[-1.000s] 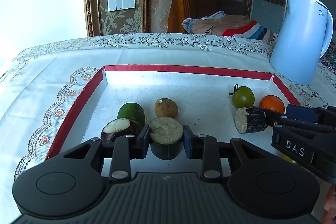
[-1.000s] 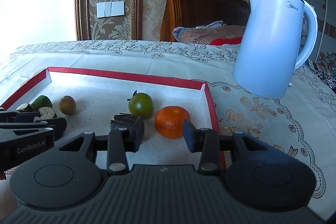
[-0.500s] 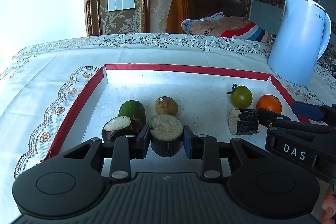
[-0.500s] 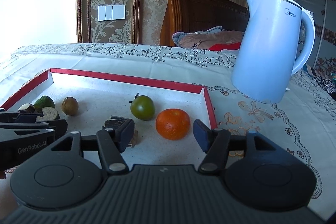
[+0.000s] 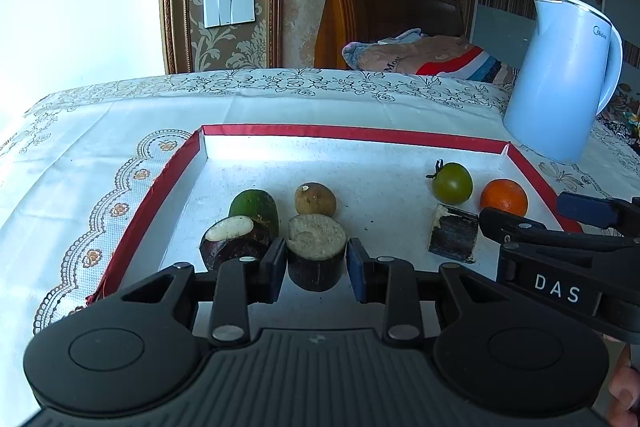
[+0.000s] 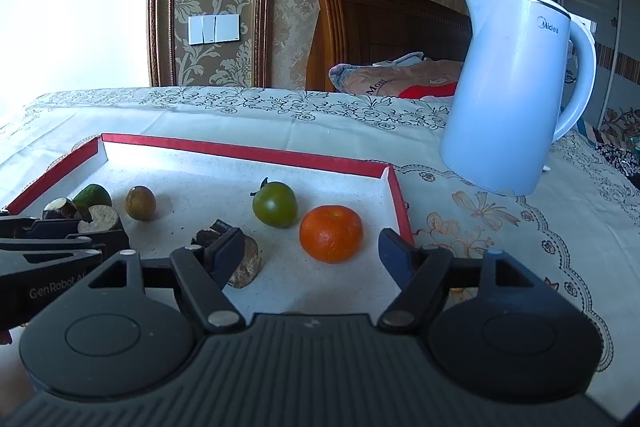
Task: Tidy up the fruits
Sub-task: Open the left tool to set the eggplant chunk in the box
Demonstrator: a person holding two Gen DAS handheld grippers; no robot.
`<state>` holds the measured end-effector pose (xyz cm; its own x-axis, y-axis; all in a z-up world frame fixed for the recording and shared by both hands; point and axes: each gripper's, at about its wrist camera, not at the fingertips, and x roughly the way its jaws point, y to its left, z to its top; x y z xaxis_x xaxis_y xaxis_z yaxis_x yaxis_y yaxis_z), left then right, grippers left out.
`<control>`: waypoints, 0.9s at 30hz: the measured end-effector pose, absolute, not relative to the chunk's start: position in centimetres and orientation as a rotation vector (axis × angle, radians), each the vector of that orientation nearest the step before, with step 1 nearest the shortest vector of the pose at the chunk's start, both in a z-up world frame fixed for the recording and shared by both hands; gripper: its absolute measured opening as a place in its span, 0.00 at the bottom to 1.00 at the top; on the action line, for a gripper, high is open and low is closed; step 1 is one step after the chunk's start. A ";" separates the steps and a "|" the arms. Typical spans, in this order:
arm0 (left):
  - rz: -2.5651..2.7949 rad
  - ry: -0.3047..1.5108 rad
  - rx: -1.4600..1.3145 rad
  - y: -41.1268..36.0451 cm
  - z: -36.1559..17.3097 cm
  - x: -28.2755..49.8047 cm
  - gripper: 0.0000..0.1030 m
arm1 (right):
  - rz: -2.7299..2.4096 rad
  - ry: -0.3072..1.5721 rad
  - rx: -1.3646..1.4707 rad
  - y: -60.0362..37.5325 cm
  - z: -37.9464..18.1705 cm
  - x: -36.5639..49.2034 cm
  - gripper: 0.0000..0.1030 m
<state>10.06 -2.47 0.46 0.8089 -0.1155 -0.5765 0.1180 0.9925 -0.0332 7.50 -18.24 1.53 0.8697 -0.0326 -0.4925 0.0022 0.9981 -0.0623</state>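
Observation:
A red-rimmed white tray (image 5: 352, 133) (image 6: 248, 154) holds the fruit. My left gripper (image 5: 317, 269) has its pads on both sides of a dark sugarcane stub (image 5: 316, 251) standing at the tray's front. Beside it lie a peeled dark chestnut-like piece (image 5: 232, 241), a green fruit (image 5: 254, 205) and a brown round fruit (image 5: 315, 199). A second cane piece (image 5: 454, 237) (image 6: 244, 261) lies on the tray. My right gripper (image 6: 312, 253) is open wide, its left finger over that piece, the orange (image 6: 331, 233) ahead between the fingers. A green tomato (image 6: 275, 203) sits behind.
A pale blue kettle (image 6: 516, 91) (image 5: 564, 79) stands on the lace tablecloth (image 5: 100, 147) right of the tray. A wooden headboard (image 5: 384, 3) and folded cloth lie beyond the table. The right gripper shows in the left wrist view (image 5: 560, 227).
My right gripper has opened wide, let go of the second cane piece and drawn back. The left gripper stays on its cane stub, jaws slightly looser.

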 end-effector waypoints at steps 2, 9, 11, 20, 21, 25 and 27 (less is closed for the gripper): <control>-0.128 0.614 0.001 -2.5 0.5 9.9 0.31 | -0.015 0.516 -0.061 -18.2 1.5 7.3 0.72; -0.135 0.612 -0.015 -2.1 0.6 9.2 0.31 | -0.009 0.510 -0.047 -18.4 1.8 6.4 0.74; -0.136 0.613 -0.018 -2.0 0.6 9.1 0.31 | -0.008 0.515 -0.046 -18.4 1.7 6.4 0.75; -0.140 0.605 -0.016 -2.1 0.6 8.1 0.31 | -0.010 0.520 -0.039 -18.4 1.6 5.9 0.75; -0.139 0.602 -0.012 -2.1 0.6 7.9 0.31 | -0.012 0.519 -0.037 -18.4 1.6 5.8 0.76; -0.141 0.589 -0.007 -2.2 0.7 7.2 0.31 | -0.014 0.519 -0.030 -18.6 1.6 5.5 0.76; -0.145 0.582 -0.007 -2.2 0.7 6.7 0.31 | -0.010 0.520 -0.022 -18.8 1.6 5.1 0.76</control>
